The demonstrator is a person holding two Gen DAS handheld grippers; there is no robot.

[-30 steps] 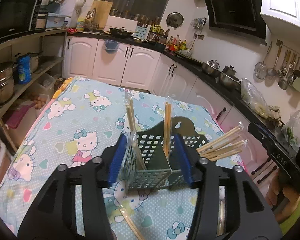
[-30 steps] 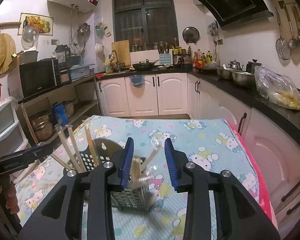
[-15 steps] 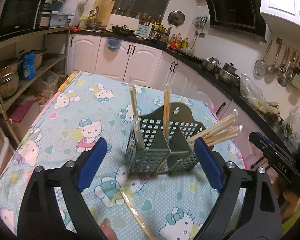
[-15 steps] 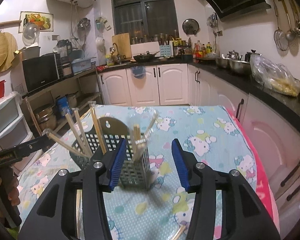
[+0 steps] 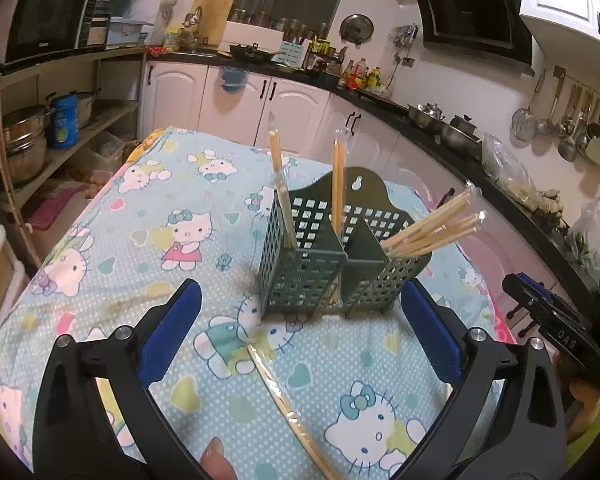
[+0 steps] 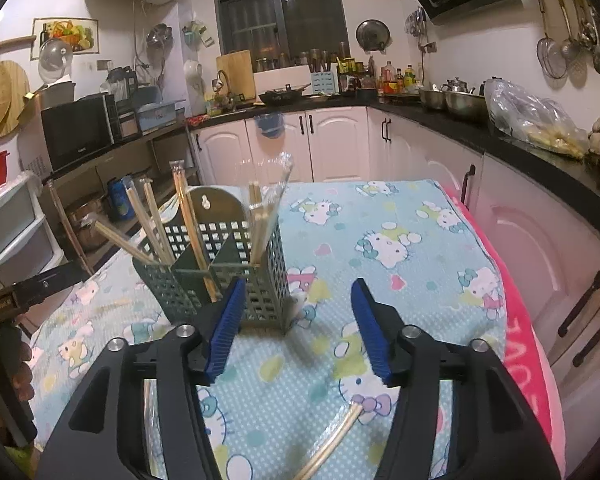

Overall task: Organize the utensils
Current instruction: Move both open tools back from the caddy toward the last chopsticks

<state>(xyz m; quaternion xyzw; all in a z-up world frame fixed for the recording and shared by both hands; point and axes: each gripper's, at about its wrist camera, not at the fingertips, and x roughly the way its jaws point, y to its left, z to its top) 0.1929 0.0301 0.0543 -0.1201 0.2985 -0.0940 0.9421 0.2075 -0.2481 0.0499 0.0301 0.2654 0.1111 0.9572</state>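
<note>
A dark green perforated utensil holder stands upright on the Hello Kitty tablecloth; it also shows in the right wrist view. Several wrapped chopstick pairs stand or lean in its compartments. One wrapped pair lies flat on the cloth in front of it, and a wrapped pair also lies between the right fingers. My left gripper is open wide and empty, just short of the holder. My right gripper is open and empty, its left fingertip beside the holder.
Kitchen counters with pots and white cabinets surround the table. A shelf with a microwave stands on the left. The pink table edge drops off to the right. The right gripper's body is at the right edge.
My left gripper let go of the holder, opened wide and drew back. My right gripper released its wrapped chopsticks into the holder, opened and drew back.
</note>
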